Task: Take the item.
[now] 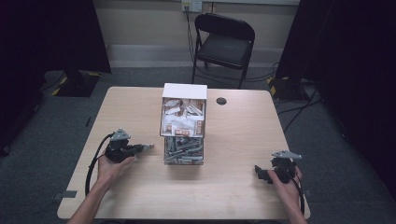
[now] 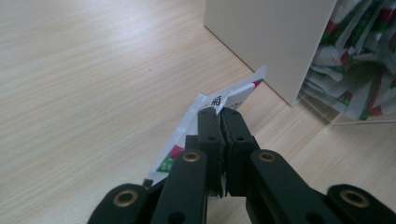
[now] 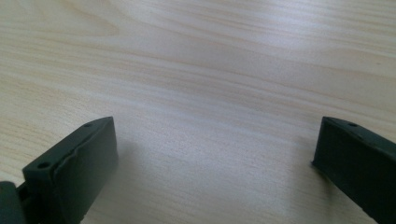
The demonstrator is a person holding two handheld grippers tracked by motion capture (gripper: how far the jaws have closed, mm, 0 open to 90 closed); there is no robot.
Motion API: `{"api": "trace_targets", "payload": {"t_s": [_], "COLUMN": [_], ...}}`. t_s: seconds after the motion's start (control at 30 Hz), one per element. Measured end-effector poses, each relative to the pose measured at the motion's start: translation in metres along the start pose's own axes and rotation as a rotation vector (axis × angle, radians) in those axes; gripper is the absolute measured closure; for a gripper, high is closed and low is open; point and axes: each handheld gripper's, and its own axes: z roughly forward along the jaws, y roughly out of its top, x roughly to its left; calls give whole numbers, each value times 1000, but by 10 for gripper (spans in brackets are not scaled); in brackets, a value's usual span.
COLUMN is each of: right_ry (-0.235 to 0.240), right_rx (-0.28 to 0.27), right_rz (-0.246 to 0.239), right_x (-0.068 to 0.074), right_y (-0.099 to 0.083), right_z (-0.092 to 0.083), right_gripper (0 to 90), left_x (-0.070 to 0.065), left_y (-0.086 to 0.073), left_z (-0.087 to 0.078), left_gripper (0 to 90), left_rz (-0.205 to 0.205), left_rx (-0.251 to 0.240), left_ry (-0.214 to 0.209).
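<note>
High view: a person's two forearms come in over a light wooden table (image 1: 140, 186), each hand holding a black two-jaw gripper. In the middle of the table stands a two-tier display box (image 1: 184, 122) with a white back and clear sides; its upper tier is packed with white-and-brown sachets (image 1: 183, 119), its lower tier with grey-green ones (image 1: 183, 150).

The left gripper (image 1: 148, 147) sits just to the left of the box's lower tier, pointing at it. In the left gripper view its jaws are pressed together on a white sachet (image 2: 219, 109) with red and green printing. The sachet sticks out beyond the jaw tips toward the box's white side wall (image 2: 271, 42), and its lower end hangs just over the tabletop. More sachets of the same kind are piled behind the box's clear front at the right of that view.

The right gripper (image 1: 261, 173) rests low near the table's front right corner, well apart from the box. In the right gripper view its jaws stand wide apart over bare wood grain, nothing between them.

Beyond the table there is a black folding chair (image 1: 224, 44) against the wall, and a small dark round disc (image 1: 221, 101) lies on the tabletop to the right of the box.
</note>
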Motion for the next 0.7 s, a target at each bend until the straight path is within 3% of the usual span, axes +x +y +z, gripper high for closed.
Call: {"api": "trace_targets", "payload": {"t_s": [0.47,0.53,0.7], "right_ry": [0,0,0], "right_rx": [1,0,0], "right_rz": [0,0,0], "right_x": [0,0,0], "right_y": [0,0,0], "right_z": [0,0,0], "right_gripper": [0,0,0], "left_x": [-9,-8,-8], "left_y": [6,5,6], "left_z": [18,21,25], "left_gripper": [863,860,851], "left_rz": [22,8,-4], "left_rx": [42,47,39], "left_ry": [-44,-57,-39]}}
